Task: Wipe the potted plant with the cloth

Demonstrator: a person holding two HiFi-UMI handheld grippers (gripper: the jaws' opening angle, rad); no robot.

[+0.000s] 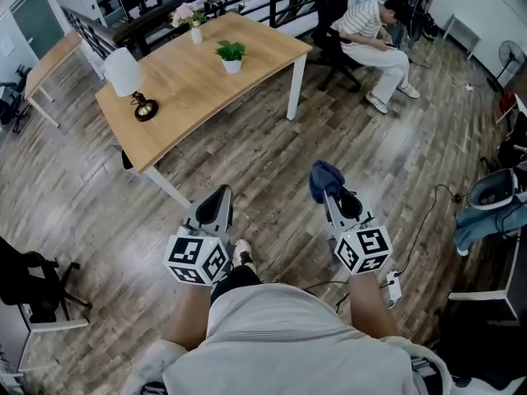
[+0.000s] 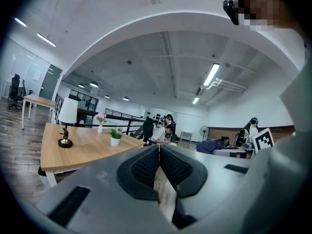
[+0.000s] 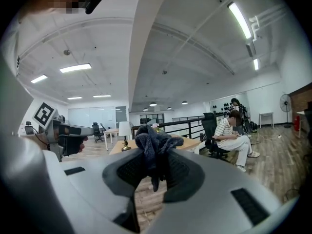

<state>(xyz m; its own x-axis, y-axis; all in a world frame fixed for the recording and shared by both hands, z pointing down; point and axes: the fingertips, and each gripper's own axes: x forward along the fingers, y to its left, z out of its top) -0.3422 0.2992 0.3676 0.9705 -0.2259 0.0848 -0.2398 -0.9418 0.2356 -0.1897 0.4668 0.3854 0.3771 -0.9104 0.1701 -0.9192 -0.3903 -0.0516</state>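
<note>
Dark blue crumpled cloth (image 1: 326,178): soft, nubbly, matt. Light rectangular wooden table (image 1: 189,89), 12 o'clock: smooth, satin. Grey-brown plank floor (image 1: 272,155): wood grain, faint sheen. Left tongs (image 2: 159,149): matt grey plastic, black cross-hatched pads (image 2: 145,169).

Open wooden floor (image 1: 247,171) up to the table (image 1: 198,93), lamp (image 1: 123,71) left of potted plant (image 1: 231,56), bare surface between them

Bright overhead strip lts (image 2: 211,74); fisheye warp, dark edges.

Right gripper (image 1: 329,194) clamps a blue cloth (image 1: 325,177) beside the left gripper (image 1: 216,206); ahead, a table (image 1: 198,89) holds a potted plant (image 1: 231,56) and lamp (image 1: 125,74).
</note>
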